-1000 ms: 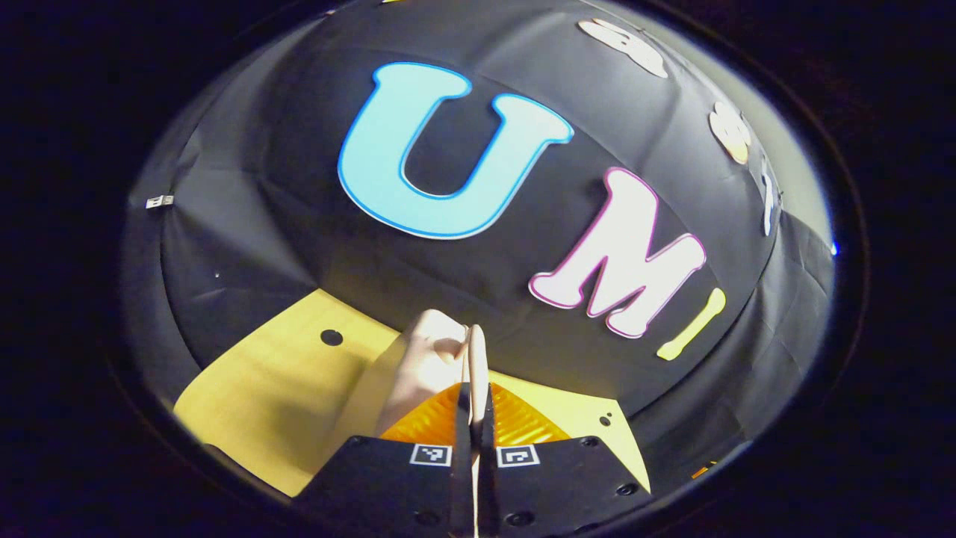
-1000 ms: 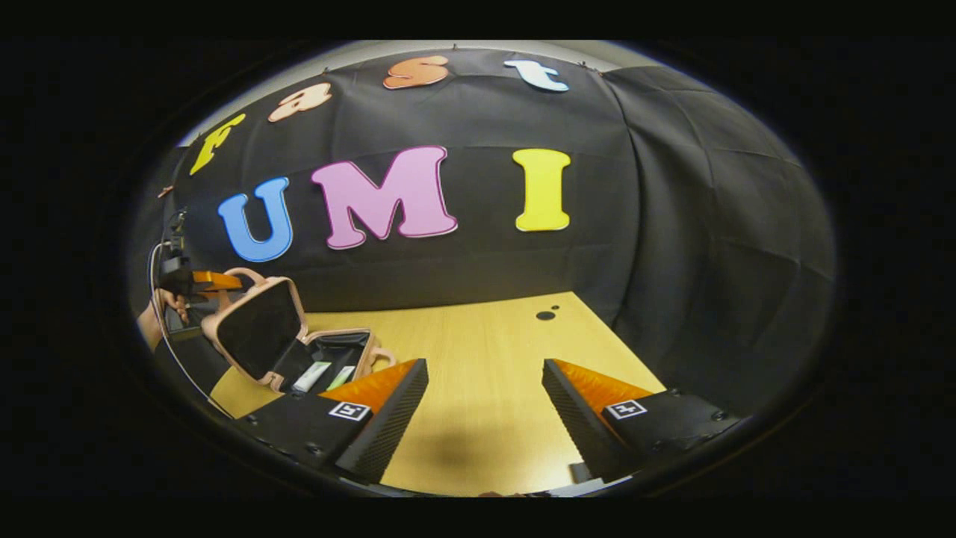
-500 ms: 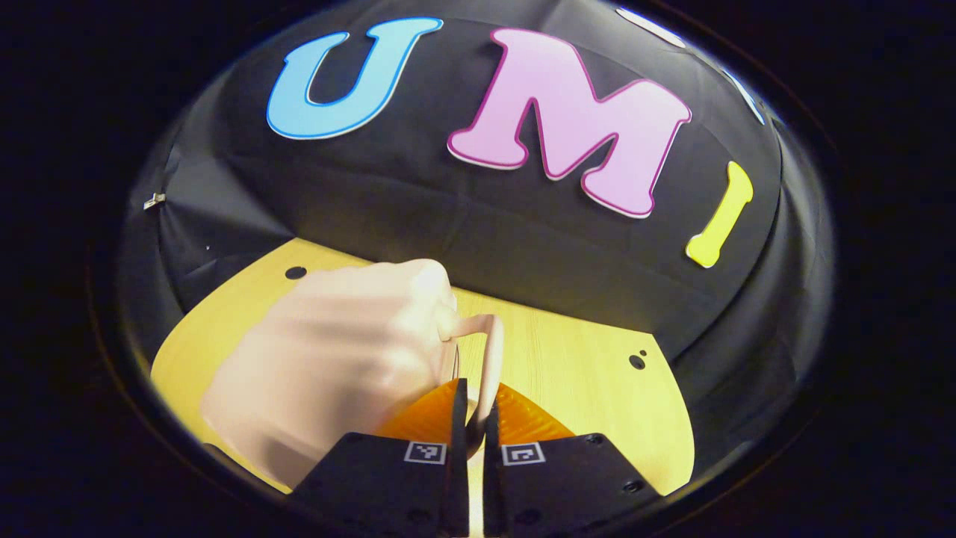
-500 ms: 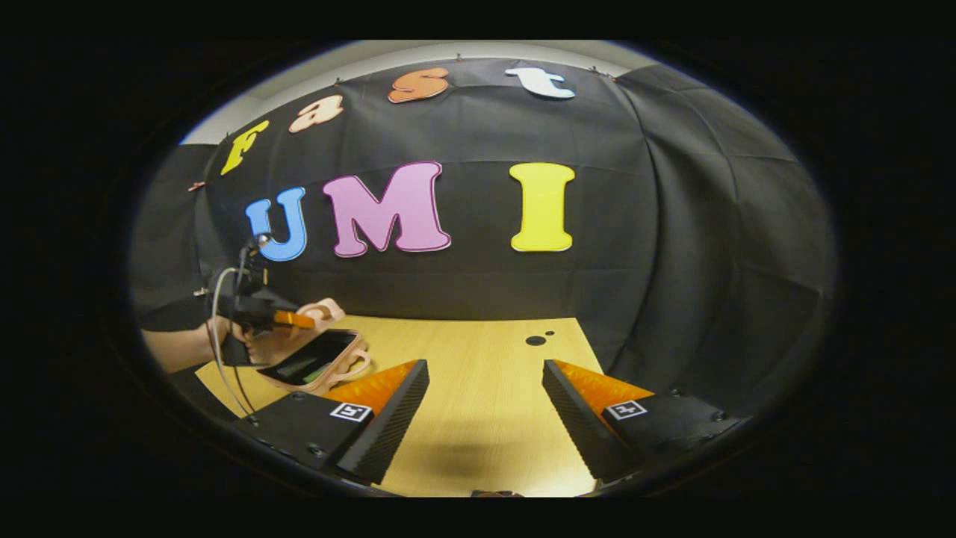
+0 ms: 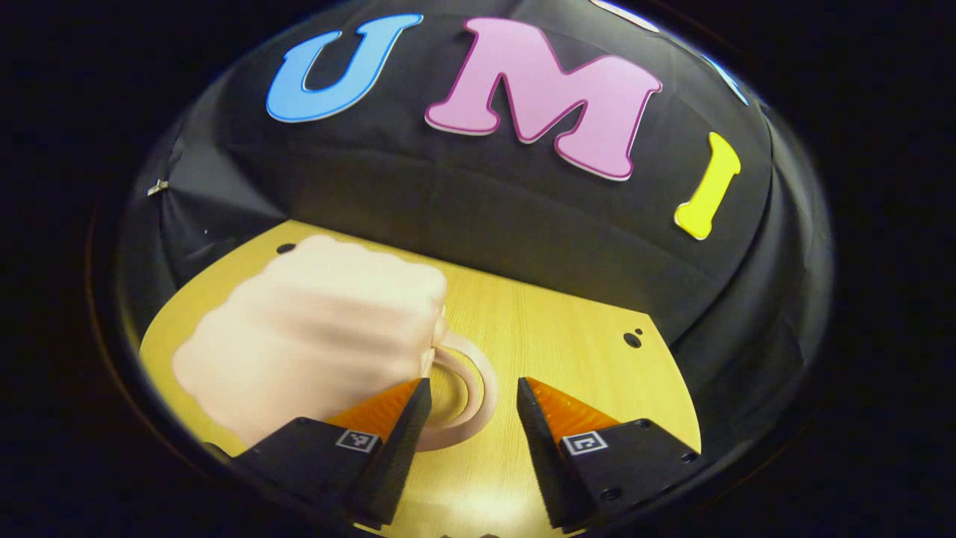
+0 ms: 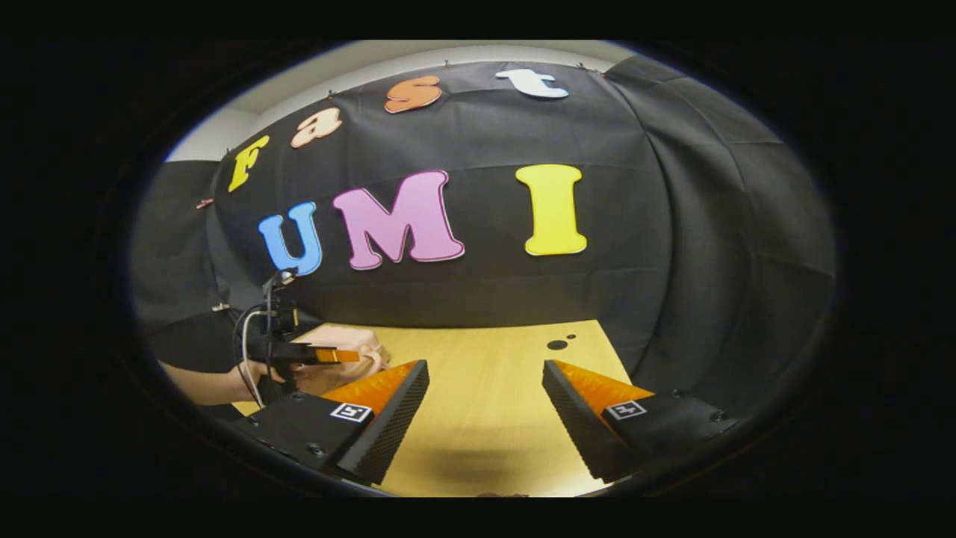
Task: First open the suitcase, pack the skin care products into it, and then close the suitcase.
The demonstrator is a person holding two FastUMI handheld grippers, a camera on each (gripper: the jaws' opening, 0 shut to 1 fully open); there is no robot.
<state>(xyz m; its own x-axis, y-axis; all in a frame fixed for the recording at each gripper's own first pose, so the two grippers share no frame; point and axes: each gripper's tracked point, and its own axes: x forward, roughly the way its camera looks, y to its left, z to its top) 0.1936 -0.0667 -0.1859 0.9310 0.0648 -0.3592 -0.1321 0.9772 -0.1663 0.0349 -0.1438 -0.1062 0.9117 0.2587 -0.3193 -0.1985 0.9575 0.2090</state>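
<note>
Both grippers stand open: the left gripper [image 5: 467, 418] straddles the handle [image 5: 467, 392] of the shut pink suitcase [image 5: 314, 329] on the table [image 5: 567, 336]; the right gripper [image 6: 485, 403] hovers apart. Judged best: press the lid evenly, confirm the seam.

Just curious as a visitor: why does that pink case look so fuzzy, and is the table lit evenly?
Left gripper view: the pale pink suitcase is smeared, probably by motion; its ring handle looks sharper. Right gripper view: the yellow wooden table carries a soft shadow near the open right gripper.
</note>
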